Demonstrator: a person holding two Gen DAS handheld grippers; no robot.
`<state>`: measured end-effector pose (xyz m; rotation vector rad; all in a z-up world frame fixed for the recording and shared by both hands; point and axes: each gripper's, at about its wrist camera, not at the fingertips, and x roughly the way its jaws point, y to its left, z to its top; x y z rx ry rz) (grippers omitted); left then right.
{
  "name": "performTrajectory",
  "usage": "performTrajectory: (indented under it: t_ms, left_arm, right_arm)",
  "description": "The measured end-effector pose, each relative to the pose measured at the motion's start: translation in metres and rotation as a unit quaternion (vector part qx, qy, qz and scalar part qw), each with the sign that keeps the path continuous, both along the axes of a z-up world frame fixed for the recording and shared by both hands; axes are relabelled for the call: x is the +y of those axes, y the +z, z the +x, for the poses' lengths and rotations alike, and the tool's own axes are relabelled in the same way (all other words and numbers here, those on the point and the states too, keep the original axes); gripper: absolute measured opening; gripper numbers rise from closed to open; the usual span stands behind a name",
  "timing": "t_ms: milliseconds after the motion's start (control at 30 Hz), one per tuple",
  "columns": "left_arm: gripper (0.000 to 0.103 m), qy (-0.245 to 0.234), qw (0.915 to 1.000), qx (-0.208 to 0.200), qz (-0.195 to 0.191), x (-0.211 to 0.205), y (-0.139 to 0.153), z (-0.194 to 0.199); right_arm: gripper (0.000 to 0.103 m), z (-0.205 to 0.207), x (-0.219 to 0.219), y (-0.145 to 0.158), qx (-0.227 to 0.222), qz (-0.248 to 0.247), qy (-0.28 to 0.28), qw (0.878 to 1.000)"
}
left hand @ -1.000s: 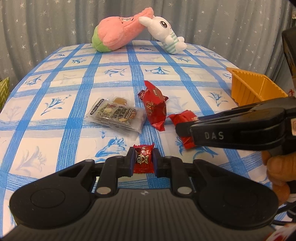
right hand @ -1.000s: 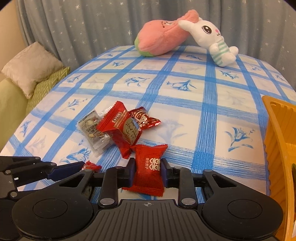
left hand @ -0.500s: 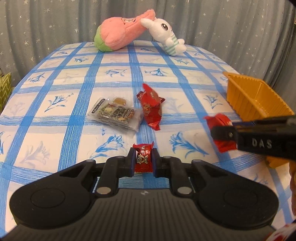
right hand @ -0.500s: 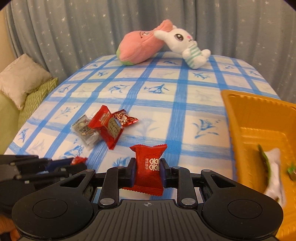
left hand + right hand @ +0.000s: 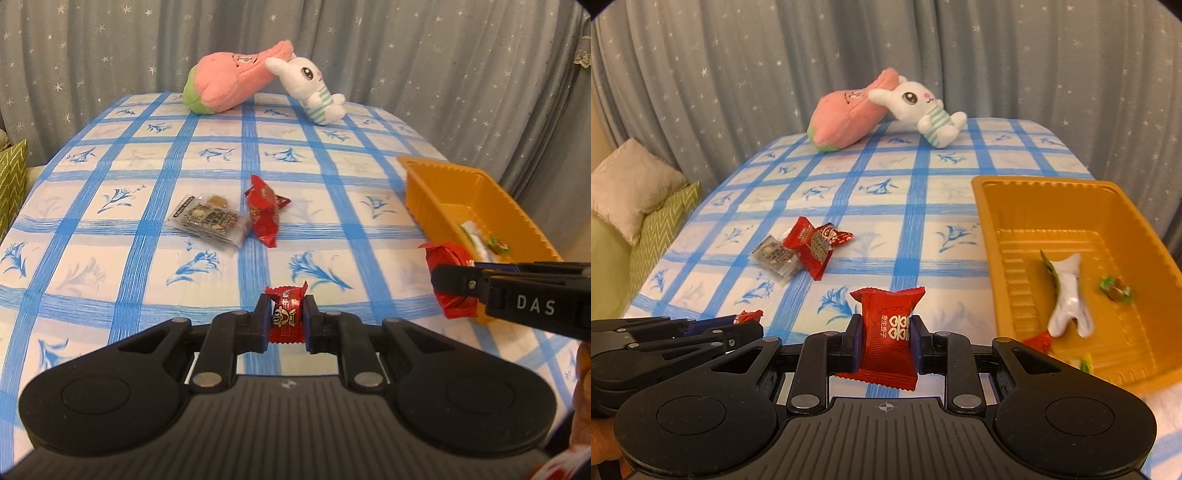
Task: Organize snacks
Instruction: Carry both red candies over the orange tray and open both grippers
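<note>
My left gripper is shut on a small red candy, held above the table's near edge. My right gripper is shut on a larger red snack packet, held just left of the orange tray; it shows from the side in the left wrist view. The tray holds a white-green packet and small candies. On the cloth lie a red packet, a small red candy and a clear nut packet.
A pink plush and a white rabbit plush lie at the table's far edge. Grey star curtains hang behind. A sofa with cushions stands left of the table. The blue-checked cloth covers the table.
My right gripper has carried the red packet rightward up to the orange tray. My left gripper has kept hold of the small candy and lifted slightly.
</note>
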<state>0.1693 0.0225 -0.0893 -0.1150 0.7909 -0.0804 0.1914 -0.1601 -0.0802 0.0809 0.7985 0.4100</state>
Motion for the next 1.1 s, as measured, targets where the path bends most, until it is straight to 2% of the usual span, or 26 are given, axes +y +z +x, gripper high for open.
performTrajectory:
  t_ms: [333, 567, 1100]
  left_arm:
    - [0.015, -0.027, 0.9995, -0.012, -0.008, -0.03, 0.023, -0.023]
    - [0.015, -0.051, 0.9985, -0.018, -0.006, -0.055, 0.034, -0.029]
    - [0.015, -0.089, 0.9957, -0.02, -0.014, -0.1, 0.045, -0.025]
  right_arm:
    - [0.026, -0.035, -0.03, 0.016, -0.001, -0.001, -0.03, 1.0]
    - [0.026, -0.051, -0.058, 0.025, -0.002, -0.021, -0.063, 0.998]
    - [0.026, -0.06, -0.103, 0.038, -0.011, -0.012, -0.106, 0.994]
